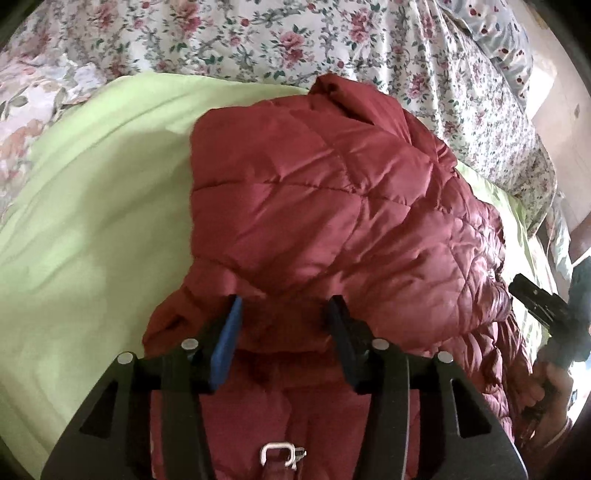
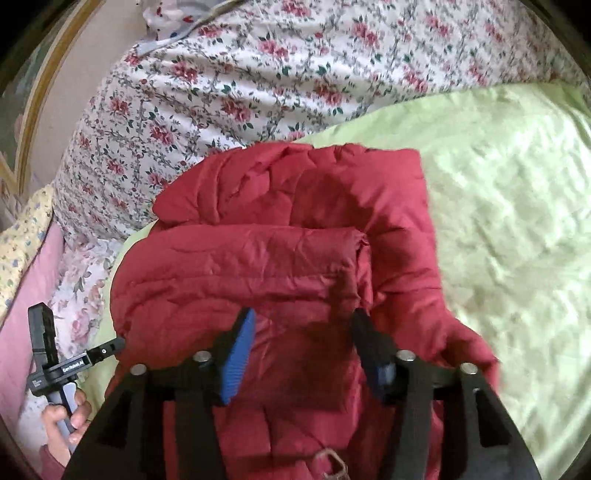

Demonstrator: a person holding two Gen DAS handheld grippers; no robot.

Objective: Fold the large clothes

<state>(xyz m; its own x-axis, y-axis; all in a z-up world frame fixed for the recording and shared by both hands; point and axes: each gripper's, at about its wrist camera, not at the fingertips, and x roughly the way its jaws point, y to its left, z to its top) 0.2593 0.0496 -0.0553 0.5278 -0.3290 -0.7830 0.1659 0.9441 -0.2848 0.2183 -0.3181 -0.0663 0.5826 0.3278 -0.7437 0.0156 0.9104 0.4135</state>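
A dark red quilted puffer jacket (image 1: 332, 206) lies bunched and partly folded on a light green sheet (image 1: 92, 229). My left gripper (image 1: 284, 310) is open, its jaws spread just above the jacket's near edge, holding nothing. In the right wrist view the jacket (image 2: 258, 266) shows a sleeve folded across its body. My right gripper (image 2: 303, 321) is open over the jacket's lower part, with fabric between the spread fingers but not pinched. The right gripper's body also shows at the right edge of the left wrist view (image 1: 543, 306), and the left one at the lower left of the right wrist view (image 2: 55, 354).
A floral bedspread (image 1: 258, 40) covers the bed beyond the green sheet (image 2: 498, 221). A floral pillow (image 1: 495, 33) lies at the far right. A pink cloth (image 2: 26, 314) and a wooden bed frame (image 2: 40, 92) border the left side. A metal clip (image 1: 277, 454) hangs near the camera.
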